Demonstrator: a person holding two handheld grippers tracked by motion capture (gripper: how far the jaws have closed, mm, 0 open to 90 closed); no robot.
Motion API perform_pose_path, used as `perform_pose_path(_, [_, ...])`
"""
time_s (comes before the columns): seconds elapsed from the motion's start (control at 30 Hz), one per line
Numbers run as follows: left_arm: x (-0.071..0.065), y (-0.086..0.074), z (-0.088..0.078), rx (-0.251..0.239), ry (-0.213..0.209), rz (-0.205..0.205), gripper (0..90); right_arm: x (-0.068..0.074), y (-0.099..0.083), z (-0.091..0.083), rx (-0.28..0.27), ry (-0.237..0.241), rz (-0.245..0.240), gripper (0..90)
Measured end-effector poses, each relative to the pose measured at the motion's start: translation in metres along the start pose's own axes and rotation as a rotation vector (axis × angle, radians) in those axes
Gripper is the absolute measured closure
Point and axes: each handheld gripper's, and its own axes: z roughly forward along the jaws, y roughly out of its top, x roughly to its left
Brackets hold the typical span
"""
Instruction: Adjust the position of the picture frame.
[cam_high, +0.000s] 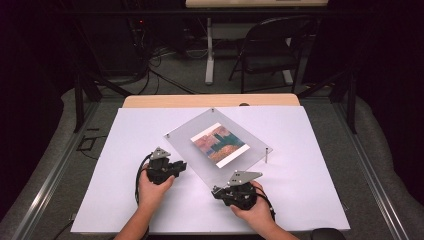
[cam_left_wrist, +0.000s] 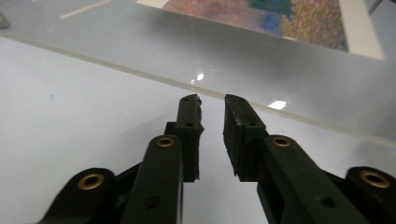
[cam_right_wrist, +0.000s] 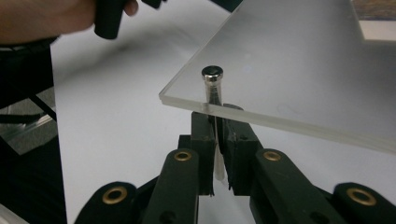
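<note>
The clear acrylic frame (cam_high: 218, 145) stands on pins mid-desk (cam_high: 310, 200). The right claw (cam_right_wrist: 216, 122) pinches the near corner pin (cam_right_wrist: 212, 86); keep it vertical. The left claw (cam_left_wrist: 212, 105), slightly spread, should steady the panel's left edge.

The clear acrylic frame (cam_high: 218, 145) on its metal standoffs (cam_high: 266, 154) blocks the counter's (cam_high: 310, 190) middle. Open white surface lies to either side. The right claw (cam_right_wrist: 217, 122) sits under the frame's near corner, closed around a standoff.

Clear frame (cam_high: 218, 145) — raised on pins.
</note>
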Motion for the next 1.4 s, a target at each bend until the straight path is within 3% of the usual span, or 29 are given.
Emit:
perform_pose_path(0.17, [-0.006, -0.008, -0.006, -0.021, 0.007, 0.011, 65.1, 0.0, 0.0, 0.002, 0.011, -0.004, -0.012, 82.3])
perform_pose_path(0.27, [-0.014, -0.009, -0.009, -0.028, 0.006, 0.028, 60.4, 0.0, -0.001, -0.004, 0.022, -0.006, -0.017, 75.7])
perform_pose_path(0.37, [-0.022, -0.012, -0.012, -0.024, 0.009, 0.056, 55.4, 0.001, -0.004, -0.018, 0.036, -0.043, -0.052, 69.7])
perform_pose_path(0.53, [-0.035, -0.021, -0.016, -0.027, 0.016, 0.105, 46.7, -0.004, -0.009, -0.041, 0.019, -0.071, -0.042, 60.1])
perform_pose_path(0.67, [-0.044, -0.025, -0.02, -0.033, -0.006, 0.126, 44.1, -0.01, -0.013, -0.061, -0.003, -0.144, -0.063, 54.6])
perform_pose_path(0.8, [-0.054, -0.028, -0.02, -0.021, -0.028, 0.155, 45.7, -0.024, -0.015, -0.081, -0.049, -0.256, -0.04, 52.3])
perform_pose_path(0.93, [-0.064, -0.03, -0.017, 0.008, -0.075, 0.18, 47.3, -0.034, -0.014, -0.092, -0.091, -0.286, 0.015, 53.5])
perform_pose_path(1.03, [-0.068, -0.033, -0.014, 0.023, -0.104, 0.181, 50.2, -0.043, -0.015, -0.101, -0.118, -0.335, 0.035, 55.7])
perform_pose_path(1.4, [-0.089, -0.035, -0.001, 0.053, -0.187, 0.211, 58.8, -0.064, -0.022, -0.109, -0.092, -0.404, 0.099, 63.6])
